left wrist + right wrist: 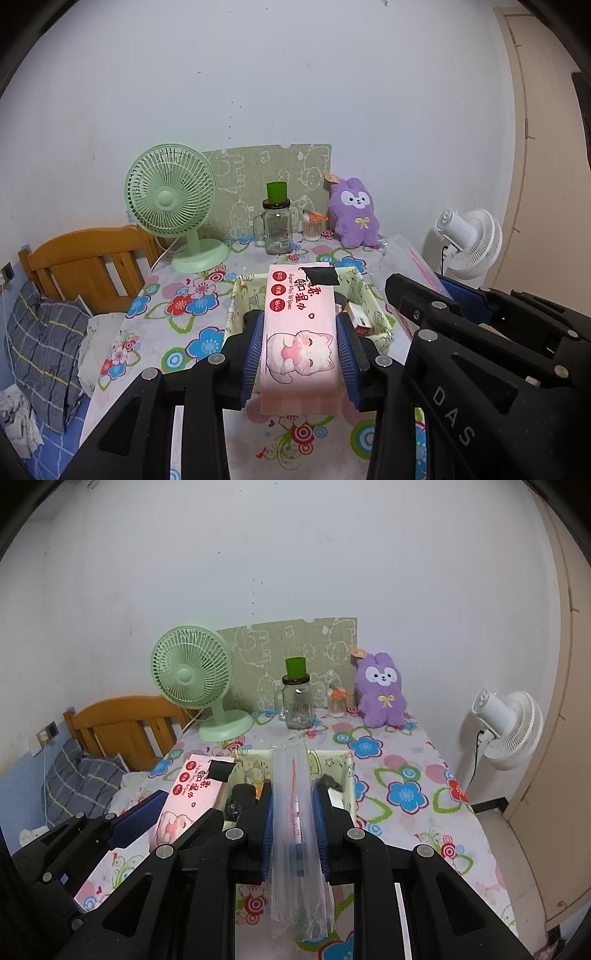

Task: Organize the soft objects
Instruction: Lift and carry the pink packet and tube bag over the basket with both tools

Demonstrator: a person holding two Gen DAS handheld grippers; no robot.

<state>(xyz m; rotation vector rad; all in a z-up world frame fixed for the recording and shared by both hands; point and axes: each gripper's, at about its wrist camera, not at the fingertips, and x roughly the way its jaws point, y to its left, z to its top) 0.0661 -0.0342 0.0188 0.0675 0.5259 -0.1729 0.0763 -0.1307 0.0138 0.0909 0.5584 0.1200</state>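
The left gripper (300,350) is clamped on a pink pack of wet wipes (300,332), blue pads pressing both long sides. Just to its right, the right gripper (294,823) pinches a folded clear plastic bag (295,834). Both packs are held above the near edge of a cream fabric basket (236,295) — small dark items lie inside. Farther ahead on the floral tablecloth (406,775) stand a green fan (170,201), a glass jar (277,229) and — against the wall — a purple plush bunny (355,214).
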